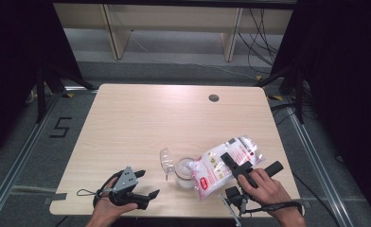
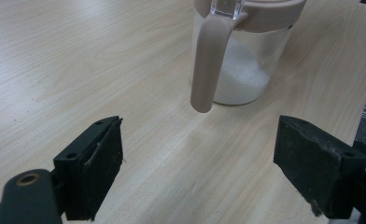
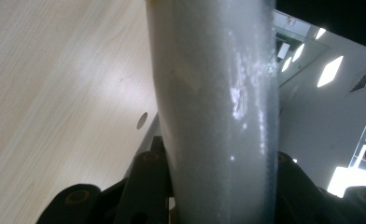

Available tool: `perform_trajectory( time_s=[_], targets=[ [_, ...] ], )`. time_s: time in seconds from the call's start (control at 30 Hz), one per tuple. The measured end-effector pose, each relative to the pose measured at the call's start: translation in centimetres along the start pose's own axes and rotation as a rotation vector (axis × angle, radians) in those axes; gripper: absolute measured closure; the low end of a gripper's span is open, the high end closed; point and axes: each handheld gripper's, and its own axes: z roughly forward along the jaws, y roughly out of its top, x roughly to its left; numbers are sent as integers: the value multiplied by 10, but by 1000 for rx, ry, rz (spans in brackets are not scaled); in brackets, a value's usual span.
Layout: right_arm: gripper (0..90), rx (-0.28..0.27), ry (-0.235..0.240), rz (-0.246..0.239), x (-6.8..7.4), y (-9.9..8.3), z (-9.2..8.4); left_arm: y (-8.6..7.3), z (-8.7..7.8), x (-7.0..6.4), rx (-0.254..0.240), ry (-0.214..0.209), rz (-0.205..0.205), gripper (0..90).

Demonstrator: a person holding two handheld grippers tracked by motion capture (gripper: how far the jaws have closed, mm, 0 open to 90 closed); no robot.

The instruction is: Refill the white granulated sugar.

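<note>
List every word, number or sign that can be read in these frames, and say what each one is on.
"5": black tape mark on the floor left of the table.
Red label on the bag held in the right gripper: printing too small and blurred to read.
Jar: no lettering on it.

A recording lab or test studio: black curtains [image 1: 13, 71] flank a lone wooden table [image 1: 141, 123], aluminium floor rails [image 1: 13, 165] run beside it, cables [image 1: 264, 33] trail behind, a taped "5" [image 1: 60, 127] marks the floor.
</note>
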Motion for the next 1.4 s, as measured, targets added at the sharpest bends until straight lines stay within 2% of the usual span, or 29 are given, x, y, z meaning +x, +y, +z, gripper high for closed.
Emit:
perform_trajectory(
  time_s=[0.07,0.1,0.27,0.57,0.6,0.67,0.93,1.0,1.03,1.4],
  targets=[
    [732,3,-3,-2,0,0,1,0,0,0,0,-1,0,153],
    [732,-6,-5,-20,-1,0,1,0,0,1,0,4,2,153],
    [732,6,-2,0,1,0,0,0,0,1,0,4,3,153],
    [733,5,-1,0,1,0,1,0,0,0,7,3,2,153],
    [732,5,-2,0,1,0,1,-1,0,-3,7,7,-30,153],
    [733,5,-2,0,1,0,1,0,0,0,0,0,-1,153],
    [733,8,1,-5,0,0,0,0,0,0,3,2,1,153],
    [733,-5,2,-27,-2,-1,2,0,0,0,2,2,-2,153],
    [733,10,2,-4,0,-1,1,0,0,0,2,2,-1,153],
    [734,19,22,-15,-1,0,0,0,0,0,3,2,0,153]
  ],
)
